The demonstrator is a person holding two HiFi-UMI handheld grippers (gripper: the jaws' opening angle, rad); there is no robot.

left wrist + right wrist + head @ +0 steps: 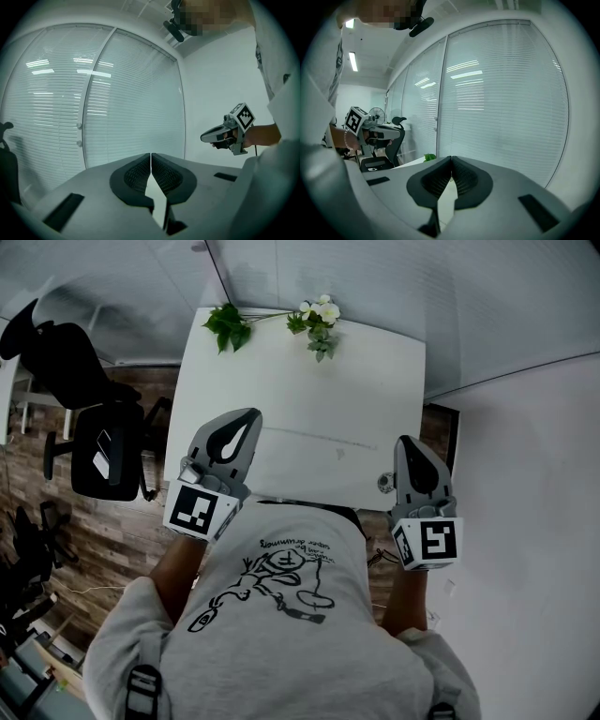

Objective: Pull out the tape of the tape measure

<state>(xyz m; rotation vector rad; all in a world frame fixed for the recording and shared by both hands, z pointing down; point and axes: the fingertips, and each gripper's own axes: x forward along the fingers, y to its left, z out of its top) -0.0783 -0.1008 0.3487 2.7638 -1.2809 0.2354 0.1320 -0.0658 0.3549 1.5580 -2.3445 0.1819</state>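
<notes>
Looking down, head view: left claw (pixel 246 423) and right claw (pixel 409 442) hover over the near edge of the white bench (pixel 309 399), with flowers (pixel 319 320) at its far edge. A small round item (pixel 385 484), too small to identify as the tape measure, sits at the bench's near edge. Left gripper view: claw pressed together, empty. Right gripper view: claw together, empty.

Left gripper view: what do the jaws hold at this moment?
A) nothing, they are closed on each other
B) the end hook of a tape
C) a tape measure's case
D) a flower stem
A: the left gripper has its jaws meeting tip to tip, with nothing between them.
</notes>
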